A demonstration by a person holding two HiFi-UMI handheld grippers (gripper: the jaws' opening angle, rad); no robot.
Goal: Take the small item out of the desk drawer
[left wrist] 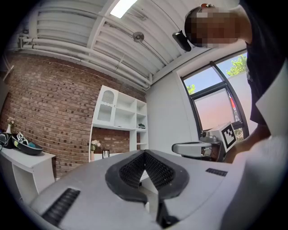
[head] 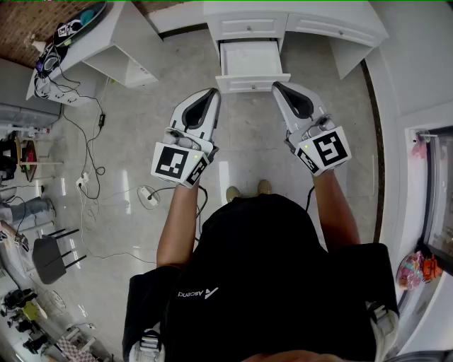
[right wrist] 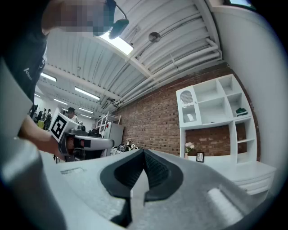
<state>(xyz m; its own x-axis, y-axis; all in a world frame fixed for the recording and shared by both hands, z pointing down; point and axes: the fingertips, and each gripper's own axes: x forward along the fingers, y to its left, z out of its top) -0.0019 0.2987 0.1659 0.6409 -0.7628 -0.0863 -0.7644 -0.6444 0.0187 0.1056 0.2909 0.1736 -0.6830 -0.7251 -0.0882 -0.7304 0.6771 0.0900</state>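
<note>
Head view: the drawer [head: 253, 83] of the bench [head: 297, 10] stands open. What shows of its inside is bare white, and I see no small item there. My left gripper [head: 210, 95] and right gripper [head: 279, 88] hang short of it.

Left gripper view: fingers [left wrist: 128, 173] closed tip to tip, empty.

Right gripper view: fingers closed, empty.

Judgement: the drawer is open; finding and lifting out the item are left.

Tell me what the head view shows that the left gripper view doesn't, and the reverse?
Only the head view: the open desk drawer, the floor cables and the person's shoes. Only the left gripper view: the ceiling light overhead. Both: the left tool and the right tool, held side by side.
</note>
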